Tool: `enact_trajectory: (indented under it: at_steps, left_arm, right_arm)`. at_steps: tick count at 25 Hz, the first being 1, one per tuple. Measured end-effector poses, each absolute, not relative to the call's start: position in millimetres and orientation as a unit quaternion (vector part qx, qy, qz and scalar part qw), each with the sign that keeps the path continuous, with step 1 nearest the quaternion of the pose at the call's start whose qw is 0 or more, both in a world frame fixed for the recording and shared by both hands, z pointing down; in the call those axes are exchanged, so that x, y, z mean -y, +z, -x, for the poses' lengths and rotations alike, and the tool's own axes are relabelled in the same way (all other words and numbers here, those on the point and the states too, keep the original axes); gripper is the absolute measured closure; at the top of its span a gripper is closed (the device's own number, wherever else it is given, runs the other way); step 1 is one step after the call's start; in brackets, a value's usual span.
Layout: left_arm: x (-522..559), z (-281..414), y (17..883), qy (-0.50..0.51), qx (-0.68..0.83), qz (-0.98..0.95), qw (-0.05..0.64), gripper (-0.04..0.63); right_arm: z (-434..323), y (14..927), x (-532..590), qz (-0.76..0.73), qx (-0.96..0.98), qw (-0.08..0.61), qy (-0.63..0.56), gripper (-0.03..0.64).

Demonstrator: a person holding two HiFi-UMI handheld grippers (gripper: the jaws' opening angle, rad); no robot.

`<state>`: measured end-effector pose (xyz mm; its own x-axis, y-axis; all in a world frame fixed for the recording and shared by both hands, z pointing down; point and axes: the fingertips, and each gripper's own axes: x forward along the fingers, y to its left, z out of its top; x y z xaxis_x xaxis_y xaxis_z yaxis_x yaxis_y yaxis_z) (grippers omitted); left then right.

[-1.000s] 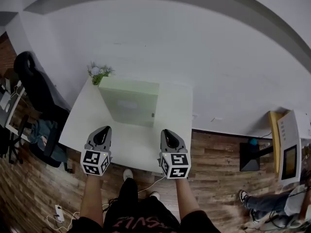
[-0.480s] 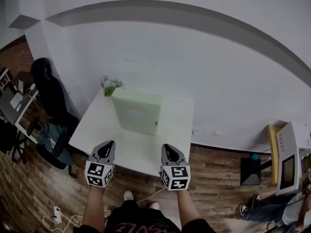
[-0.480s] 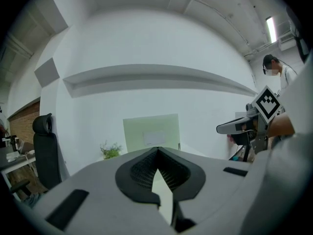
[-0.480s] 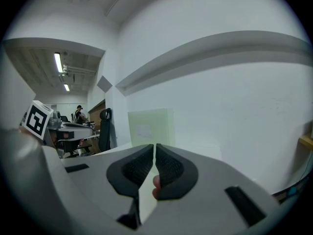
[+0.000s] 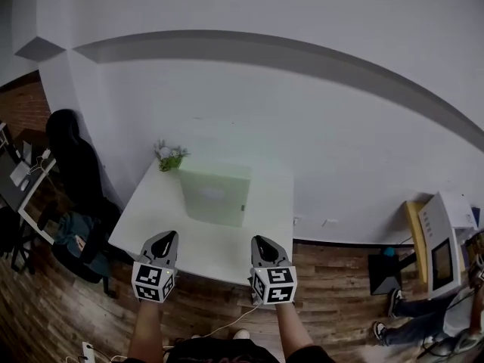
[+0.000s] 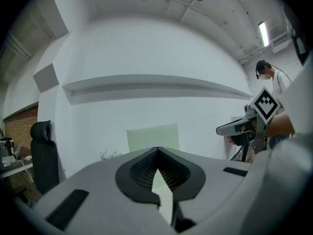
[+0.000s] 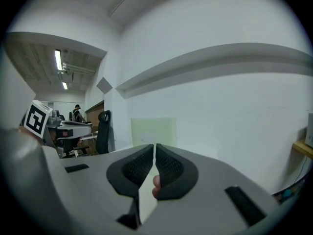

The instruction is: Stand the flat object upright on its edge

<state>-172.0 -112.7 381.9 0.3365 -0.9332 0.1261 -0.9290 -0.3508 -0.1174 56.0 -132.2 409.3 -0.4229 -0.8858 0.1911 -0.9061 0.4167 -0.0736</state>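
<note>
Centre frame, far side of bench (image 5: 224,246): flat object (image 5: 215,195) stands upright on edge, so task looks done imo. Left tongs (image 5: 164,239) & right tongs (image 5: 262,242) both clenched, empty, lower frame, well clear of it.

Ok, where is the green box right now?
In the head view the pale green box stands upright near the back of the white table, just right of the small plant and close to the wall.

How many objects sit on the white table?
2: a green flat box standing on edge near the table's far side, and a small plant at its far left corner. Anything behind the box is hidden.
</note>
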Motion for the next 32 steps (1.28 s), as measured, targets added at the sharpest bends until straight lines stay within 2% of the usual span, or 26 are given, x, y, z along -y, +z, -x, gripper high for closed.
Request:
enact_trajectory:
  at_steps: [8,14,32]
  left_arm:
    - [96,195,353,-0.067,-0.539,0.839,0.036,0.580]
    - [83,216,348,-0.054,-0.529,0.847,0.029,0.581]
    - [85,195,339,-0.047,-0.544,0.837,0.021,0.581]
  right_arm:
    - [-22,387,103,-0.563,0.822,0.053,0.066,0.584]
    - [-15,387,81,-0.586,0.806,0.053,0.070,0.584]
    - [-56,377,88,-0.591,0.802,0.051,0.068,0.589]
